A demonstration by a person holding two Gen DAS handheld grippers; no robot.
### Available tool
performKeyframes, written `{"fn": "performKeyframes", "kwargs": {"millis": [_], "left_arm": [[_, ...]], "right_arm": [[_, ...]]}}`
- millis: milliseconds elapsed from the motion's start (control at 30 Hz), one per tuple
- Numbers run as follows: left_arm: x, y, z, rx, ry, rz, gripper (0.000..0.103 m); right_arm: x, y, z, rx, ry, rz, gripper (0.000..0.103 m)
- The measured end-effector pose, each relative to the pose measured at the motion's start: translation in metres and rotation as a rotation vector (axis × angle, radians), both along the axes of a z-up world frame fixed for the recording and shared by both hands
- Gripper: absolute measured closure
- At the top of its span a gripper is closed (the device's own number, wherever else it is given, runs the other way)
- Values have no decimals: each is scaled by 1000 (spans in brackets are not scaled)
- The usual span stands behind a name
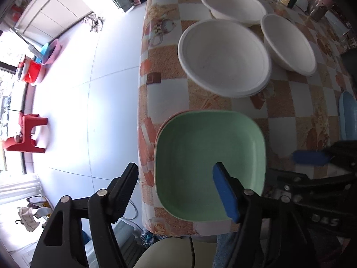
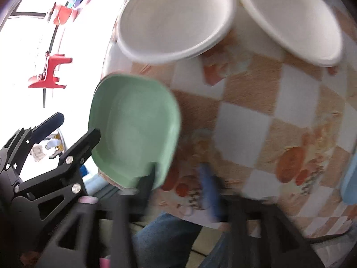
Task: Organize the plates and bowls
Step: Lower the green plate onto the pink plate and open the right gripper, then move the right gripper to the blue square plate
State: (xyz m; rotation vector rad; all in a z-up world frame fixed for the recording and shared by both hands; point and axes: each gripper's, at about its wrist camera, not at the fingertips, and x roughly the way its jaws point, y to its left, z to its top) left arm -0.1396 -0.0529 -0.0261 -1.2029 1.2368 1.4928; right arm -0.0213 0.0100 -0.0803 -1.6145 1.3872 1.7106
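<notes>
Now both open and empty: left hand-held gripper (image 1: pixel 176 189) straddling near-left rim of green plate (image 1: pixel 209 156) stacked on pink plate (image 1: pixel 160 127) at counter (image 1: pixel 296 116) edge, right hand-held gripper (image 2: pixel 180 176) just right, white bowls (image 1: pixel 223 58) beyond, likely unsorted.

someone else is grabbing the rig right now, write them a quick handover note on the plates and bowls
Left gripper: open, straddling the left rim of the green plate, not gripping.
Right gripper: open, empty, over the table just right of that plate.
The green plate lies on a pink one at the near table corner. White bowls: nearest bowl, right bowl, far bowl, all standing separately. A blue plate lies alone at the right edge.
Done: green stacked on pink.
Left: add the blue plate, nest the bowls.
</notes>
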Motion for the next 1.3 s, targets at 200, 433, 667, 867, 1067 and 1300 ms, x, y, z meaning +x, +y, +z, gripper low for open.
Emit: {"fn": "performKeyframes", "kwargs": {"millis": [200, 433, 667, 867, 1067, 1300], "left_arm": [[41, 24, 26, 84, -79, -58, 21], [106, 60, 44, 125, -132, -153, 1], [164, 80, 40, 106, -194, -289, 0], [211, 97, 51, 129, -191, -369, 0], [240, 119, 60, 156, -188, -367, 0], [267, 134, 39, 104, -180, -356, 0]], "right_arm": [[68, 24, 32, 112, -6, -104, 40], [167, 46, 72, 202, -4, -328, 15], [234, 55, 95, 320, -74, -445, 0], [271, 64, 102, 372, -133, -501, 0], [294, 76, 105, 393, -160, -536, 0], [314, 83, 91, 390, -202, -528, 0]]}}
